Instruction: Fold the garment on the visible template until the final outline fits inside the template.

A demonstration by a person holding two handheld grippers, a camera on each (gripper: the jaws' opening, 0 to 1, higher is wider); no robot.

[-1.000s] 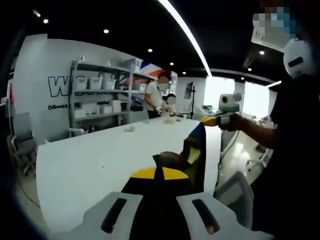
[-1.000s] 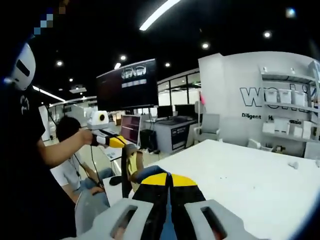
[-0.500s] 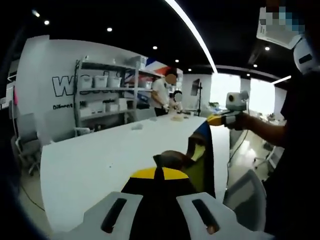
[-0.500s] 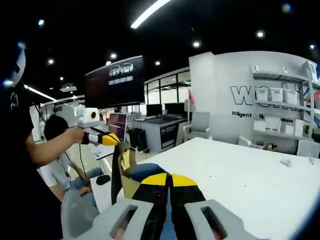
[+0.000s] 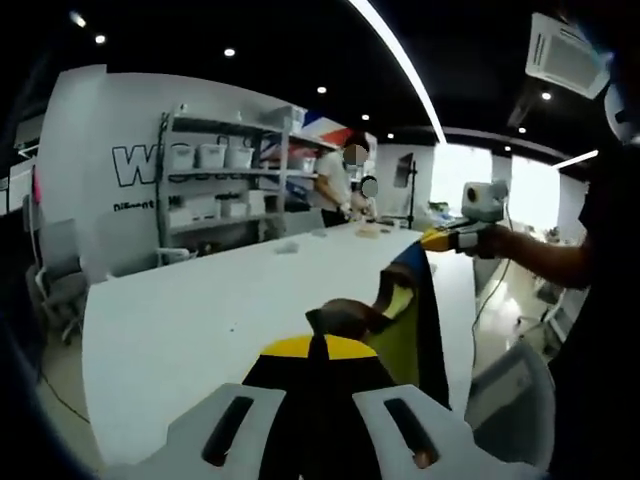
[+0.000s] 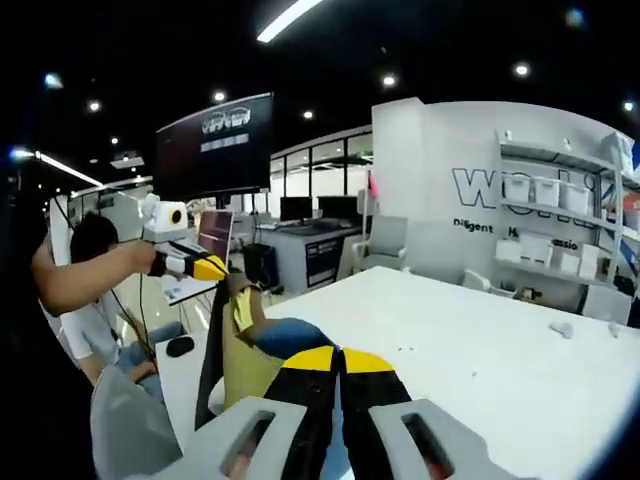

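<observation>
The garment, a dark cloth with yellow and blue parts, hangs in the air stretched between both grippers, beside the white table's near edge. My left gripper is shut on one bunched end of it. My right gripper, held in a hand, pinches the far end. In the right gripper view my right gripper is shut on blue and yellow cloth of the garment, and my left gripper holds the other end up at the left. The lower part of the garment is hidden behind the jaws.
Shelves with white bins stand behind the table, with two people at its far end. A small object lies on the table. A large screen, desks and a seated person are to the left.
Both views have swung a little. The two grippers stand further apart and the garment hangs spread wider between them; both stay shut on it.
</observation>
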